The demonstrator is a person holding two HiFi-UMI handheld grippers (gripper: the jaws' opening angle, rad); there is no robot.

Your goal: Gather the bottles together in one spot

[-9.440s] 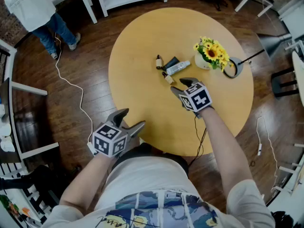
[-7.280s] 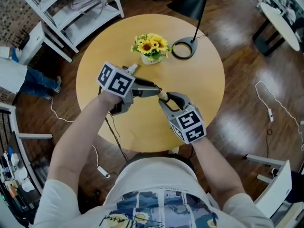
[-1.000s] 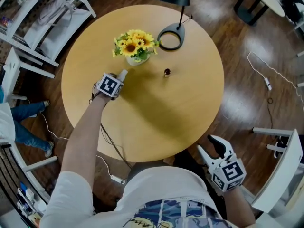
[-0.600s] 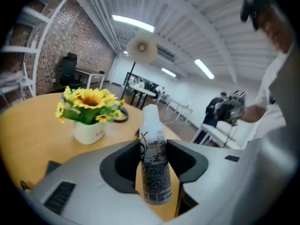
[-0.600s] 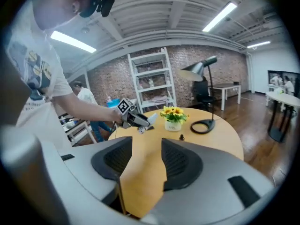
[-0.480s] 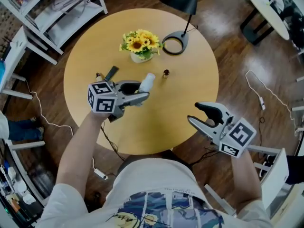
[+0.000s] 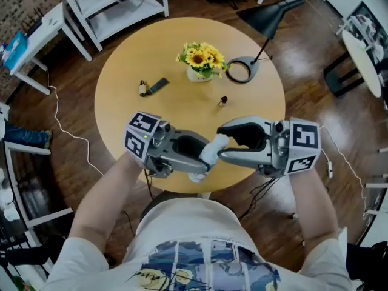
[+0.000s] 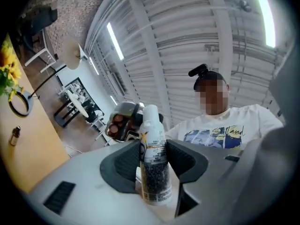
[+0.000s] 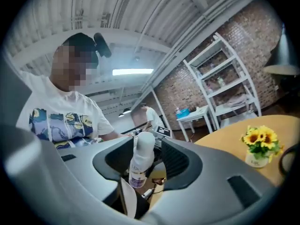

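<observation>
White spray bottle (image 7: 210, 154): in the air above the near edge of the tabletop (image 7: 182, 111), between two grippers that face each other.
Long axis: in the head view it runs from low on the left to higher on the right. The body is toward the left gripper (image 7: 203, 160) and the capped end toward the right gripper (image 7: 220, 143).
Left fingers: clamped on the printed body, a pad pressing each side.
Right fingers: apart and just now closing, with the capped end standing between them. One pad seems to touch the cap, while a gap shows at the other, so this is not yet a grip.
Nearer hand: both are at the bottle, but only the left carries it.
What the move turns on: probably the cap staying centred between the right fingers, in line with them, for a hand-over.
Other bottles: a small dark bottle (image 7: 223, 101) stands alone near the flower pot (image 7: 200, 71). Another small bottle (image 7: 143, 88) lies beside a dark tube (image 7: 159, 85), well apart from it.
</observation>
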